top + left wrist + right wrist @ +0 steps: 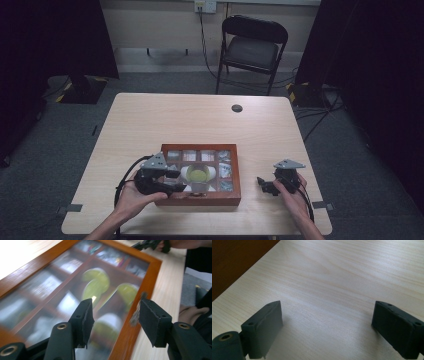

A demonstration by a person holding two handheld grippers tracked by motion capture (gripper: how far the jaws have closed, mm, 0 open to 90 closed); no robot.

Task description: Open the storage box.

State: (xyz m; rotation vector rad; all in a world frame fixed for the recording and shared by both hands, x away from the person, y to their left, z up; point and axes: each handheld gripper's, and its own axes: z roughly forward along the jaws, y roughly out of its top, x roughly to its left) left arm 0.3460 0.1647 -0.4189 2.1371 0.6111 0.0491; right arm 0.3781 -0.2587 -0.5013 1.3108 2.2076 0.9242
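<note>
A shallow wooden box [238, 175] with a glass lid and several small compartments lies on the table's near half. A yellow-green round piece [198, 175] sits in its middle. My left gripper [179, 181] hovers over the box's near left part and points right. In the left gripper view the left gripper [116, 310] stands open above the blurred glass, nothing between its jaws, with the box frame [37, 265] beneath. My right gripper [261, 184] rests low to the right of the box. Its jaws [325, 315] are wide open over bare wood.
The light wooden table [200, 117] has free room behind the box, with a small dark round spot [237, 108] near its far edge. A folding chair [252, 47] stands beyond it. The box's dark side [234, 262] lies left of my right gripper.
</note>
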